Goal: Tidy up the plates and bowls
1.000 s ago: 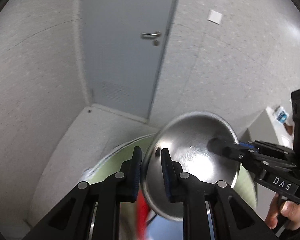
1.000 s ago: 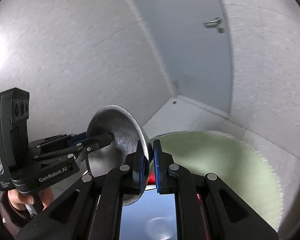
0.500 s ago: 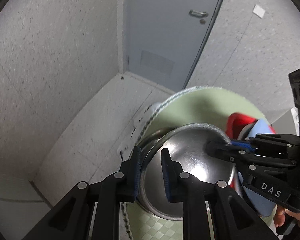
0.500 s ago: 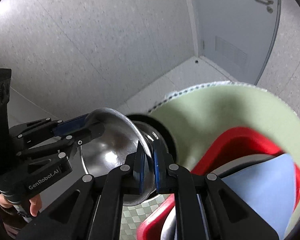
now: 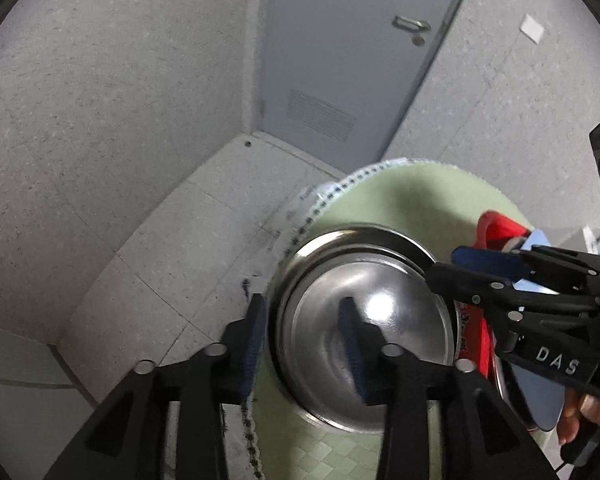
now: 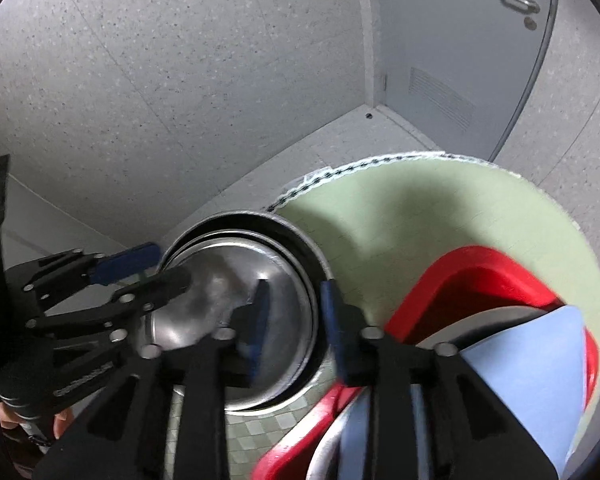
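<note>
A steel bowl [image 5: 384, 320] sits nested in a stack of steel bowls [image 5: 340, 240] on the green table [image 5: 412, 196]. My left gripper [image 5: 306, 344] is open, its jaws astride the bowl's left rim. My right gripper [image 6: 292, 320] is open, astride the bowl's right rim [image 6: 308, 288]. The right gripper also shows in the left wrist view [image 5: 460, 264], and the left gripper in the right wrist view [image 6: 152, 268]. The nested bowl shows in the right wrist view [image 6: 220, 292].
A red tray [image 6: 460, 280] at the right holds a blue plate [image 6: 528, 364] and other dishes. The round table's edge [image 6: 340, 170] is close behind the bowls. Beyond are a tiled floor, grey walls and a grey door [image 5: 340, 40].
Both grippers lowered the steel bowl from a tilted hold in the air into the stack on the table. Both then opened and let go of its rim.
</note>
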`<state>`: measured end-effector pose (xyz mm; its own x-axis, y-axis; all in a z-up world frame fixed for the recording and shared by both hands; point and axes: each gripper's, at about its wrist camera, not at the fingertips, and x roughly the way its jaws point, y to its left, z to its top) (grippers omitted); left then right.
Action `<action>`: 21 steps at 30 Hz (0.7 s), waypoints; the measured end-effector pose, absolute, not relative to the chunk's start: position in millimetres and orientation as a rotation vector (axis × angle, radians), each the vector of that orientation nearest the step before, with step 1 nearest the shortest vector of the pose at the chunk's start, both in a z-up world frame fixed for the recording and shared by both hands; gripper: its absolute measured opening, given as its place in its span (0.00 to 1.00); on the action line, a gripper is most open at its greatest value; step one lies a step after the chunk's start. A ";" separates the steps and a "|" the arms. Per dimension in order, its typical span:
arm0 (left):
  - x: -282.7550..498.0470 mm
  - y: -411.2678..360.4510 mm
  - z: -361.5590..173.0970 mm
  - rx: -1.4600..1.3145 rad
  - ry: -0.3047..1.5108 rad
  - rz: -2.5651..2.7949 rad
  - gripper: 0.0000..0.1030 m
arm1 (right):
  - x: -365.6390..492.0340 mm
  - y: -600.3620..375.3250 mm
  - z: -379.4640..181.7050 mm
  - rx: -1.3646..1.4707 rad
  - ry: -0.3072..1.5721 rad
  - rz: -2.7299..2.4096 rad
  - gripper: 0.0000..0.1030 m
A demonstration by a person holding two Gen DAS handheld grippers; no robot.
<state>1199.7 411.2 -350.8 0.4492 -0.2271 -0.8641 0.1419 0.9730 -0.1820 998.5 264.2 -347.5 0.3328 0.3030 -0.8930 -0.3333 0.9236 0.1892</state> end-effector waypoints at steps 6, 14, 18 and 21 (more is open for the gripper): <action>1187.9 429.8 -352.6 -0.153 1.029 -0.129 0.74 | 1011.5 272.1 -347.9 -0.137 1.163 0.376 0.62; 1189.2 414.9 -408.0 -0.206 1.147 -0.124 0.58 | 1029.4 301.6 -380.6 -0.328 1.260 0.417 0.59; 1192.5 410.7 -419.0 -0.289 1.141 -0.199 0.31 | 1034.8 304.4 -394.6 -0.327 1.317 0.480 0.45; 1193.3 406.5 -417.4 -0.267 1.121 -0.174 0.30 | 1036.7 303.5 -392.1 -0.315 1.317 0.494 0.41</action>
